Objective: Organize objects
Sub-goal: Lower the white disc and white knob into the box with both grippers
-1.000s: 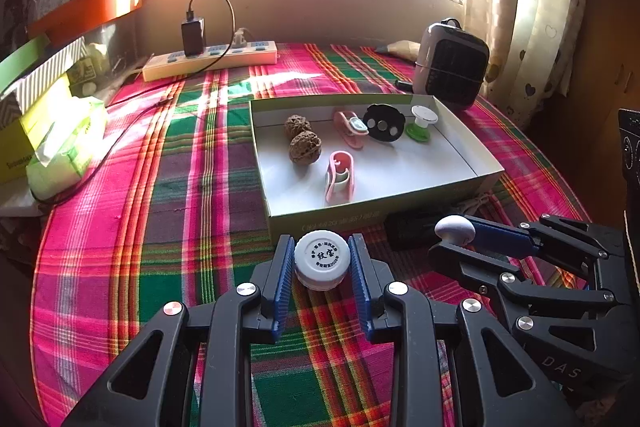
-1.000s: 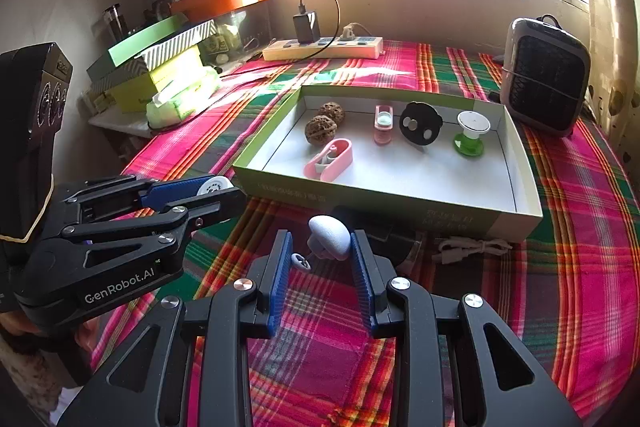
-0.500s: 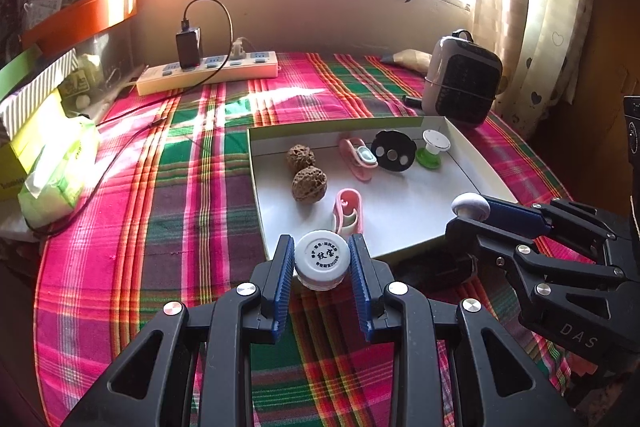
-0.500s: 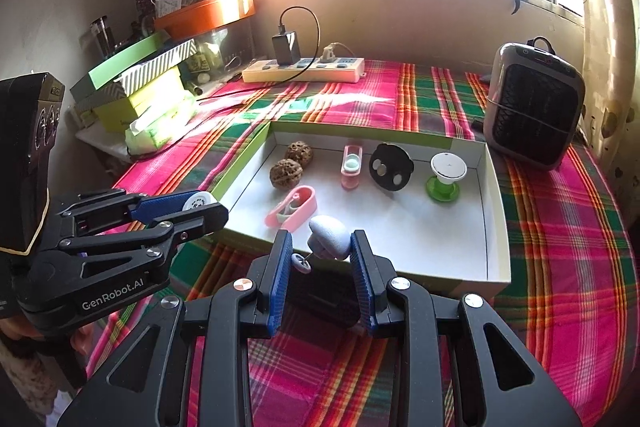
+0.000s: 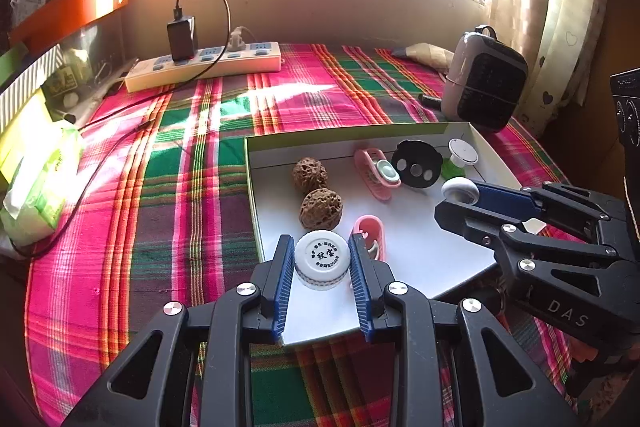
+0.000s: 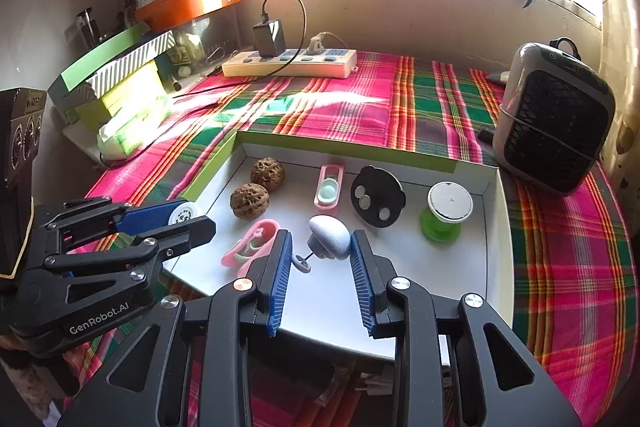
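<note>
The white cap (image 5: 321, 259) is clenched in the left tongs (image 5: 321, 269) above the box's (image 5: 360, 133) near corner. The grey knob (image 6: 329, 237), with its small ring dangling, is gripped by the right tongs (image 6: 322, 259) over the box floor. Released from this height, the cap could roll into the walnuts (image 5: 321, 207) or the pink clip (image 5: 370, 235); the knob, held off-centre, might slip early.

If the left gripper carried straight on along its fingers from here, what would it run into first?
Probably the nearer brown walnut, which sits just beyond the white round cap held by the left gripper, inside the white shallow box. Depth is unclear, so the box floor might come first.
</note>
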